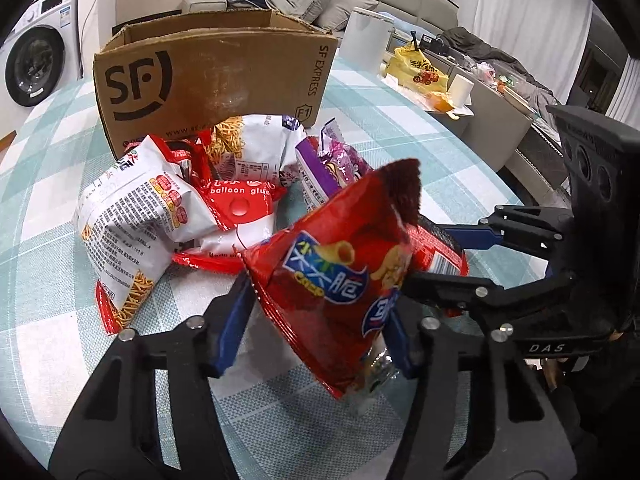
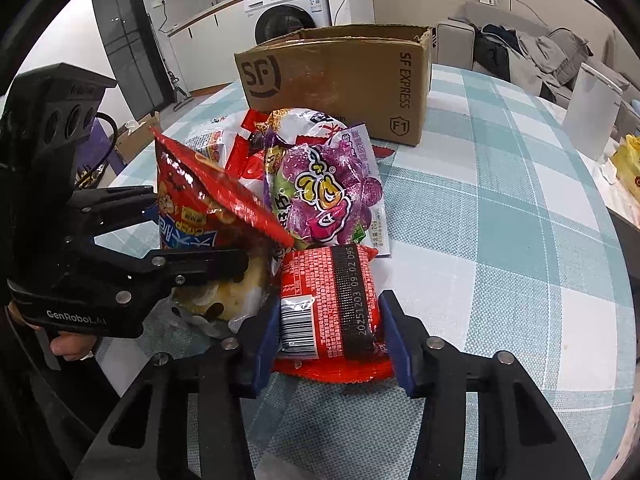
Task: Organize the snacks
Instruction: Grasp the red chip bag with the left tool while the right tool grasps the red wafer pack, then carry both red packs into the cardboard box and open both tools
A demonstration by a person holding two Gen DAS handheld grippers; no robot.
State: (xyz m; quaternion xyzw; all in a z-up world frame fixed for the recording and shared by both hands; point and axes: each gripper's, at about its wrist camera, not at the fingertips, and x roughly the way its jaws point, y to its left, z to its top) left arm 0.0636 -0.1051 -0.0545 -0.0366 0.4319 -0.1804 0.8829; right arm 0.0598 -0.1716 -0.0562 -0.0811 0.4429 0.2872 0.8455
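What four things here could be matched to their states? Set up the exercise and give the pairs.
1. red crisp bag
2. red barcode packet
3. cardboard box
4. purple candy packet

A. open-topped, behind the pile
B. between the right gripper's pads
C. lying on the pile, ungripped
D. between the left gripper's pads

Pairs: 1-D, 2-B, 3-A, 4-C
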